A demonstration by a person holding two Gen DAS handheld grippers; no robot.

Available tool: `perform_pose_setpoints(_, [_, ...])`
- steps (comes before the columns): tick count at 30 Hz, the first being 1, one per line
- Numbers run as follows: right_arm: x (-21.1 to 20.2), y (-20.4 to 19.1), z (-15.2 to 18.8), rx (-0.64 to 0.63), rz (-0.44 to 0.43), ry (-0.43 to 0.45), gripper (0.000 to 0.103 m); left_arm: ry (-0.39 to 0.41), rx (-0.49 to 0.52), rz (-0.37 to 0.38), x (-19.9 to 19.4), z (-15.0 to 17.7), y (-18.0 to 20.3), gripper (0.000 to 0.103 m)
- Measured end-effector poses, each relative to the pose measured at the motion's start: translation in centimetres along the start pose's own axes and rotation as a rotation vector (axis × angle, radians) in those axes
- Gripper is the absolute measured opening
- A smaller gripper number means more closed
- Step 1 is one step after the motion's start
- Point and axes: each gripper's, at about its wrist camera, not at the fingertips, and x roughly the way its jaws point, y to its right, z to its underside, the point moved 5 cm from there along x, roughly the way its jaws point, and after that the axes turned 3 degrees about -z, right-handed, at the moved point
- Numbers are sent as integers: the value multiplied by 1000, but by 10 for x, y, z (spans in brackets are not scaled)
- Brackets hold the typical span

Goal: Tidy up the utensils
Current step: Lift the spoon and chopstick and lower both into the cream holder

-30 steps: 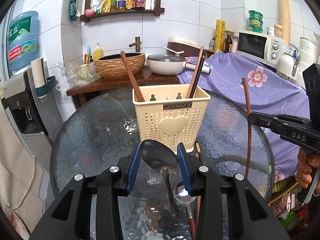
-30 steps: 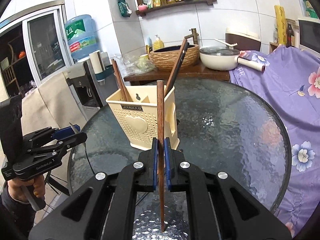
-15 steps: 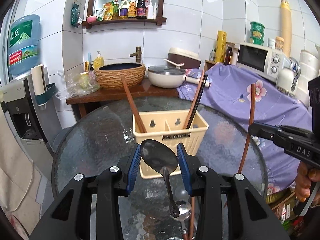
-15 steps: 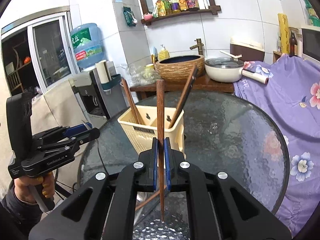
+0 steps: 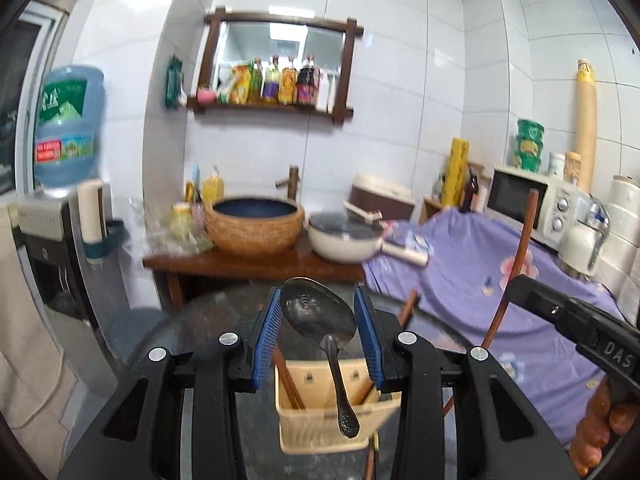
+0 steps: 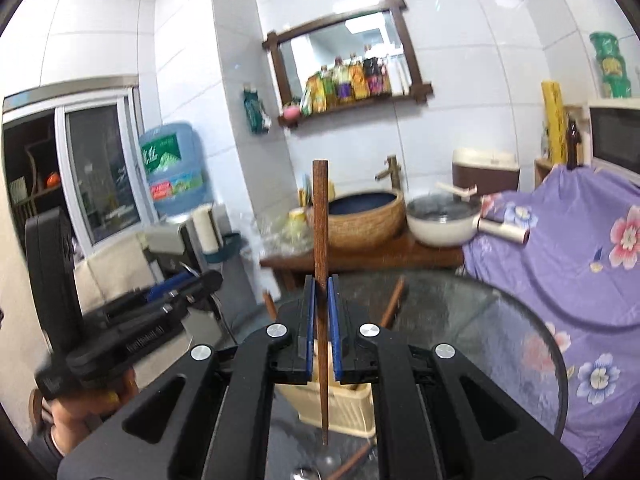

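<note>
My left gripper is shut on a metal spoon by its bowl, the handle hanging down over the cream utensil basket on the glass table. Chopsticks stand in the basket's left compartment. My right gripper is shut on a brown wooden chopstick, held upright above the basket. The right gripper with its chopstick also shows at the right of the left wrist view. The left gripper shows at the left of the right wrist view.
A round glass table holds the basket; a loose spoon and chopstick lie on it near me. Behind are a wooden stand with a woven basin and a pan, a purple floral cloth, a microwave and a water dispenser.
Both grippers have risen and come in over the basket, which now sits low and close in both views. The spoon and the chopstick stay gripped.
</note>
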Motion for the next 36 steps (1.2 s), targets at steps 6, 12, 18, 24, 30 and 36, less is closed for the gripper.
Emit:
perform_pose_setpoints(6, [13, -5, -25, -16, 87, 116, 7, 56, -16, -72, 22, -8, 0, 36])
perform_pose_setpoints(12, [40, 6, -10, -6, 174, 153, 7, 56, -62, -136, 49, 14, -15, 36])
perform_pose_setpoints(18, [64, 20, 23, 19, 196, 107, 7, 20, -89, -146, 65, 41, -28, 36])
perform_pose_setpoints(24, [81, 27, 56, 12, 185, 43, 7, -23, -66, -133, 74, 64, -26, 36])
perform_pose_setpoints(30, [90, 27, 82, -8, 162, -11, 7, -60, -37, -123, 82, 82, -25, 36])
perform_pose_setpoints(36, [97, 32, 98, 5, 133, -64, 7, -101, 16, -105, 87, 97, -19, 36])
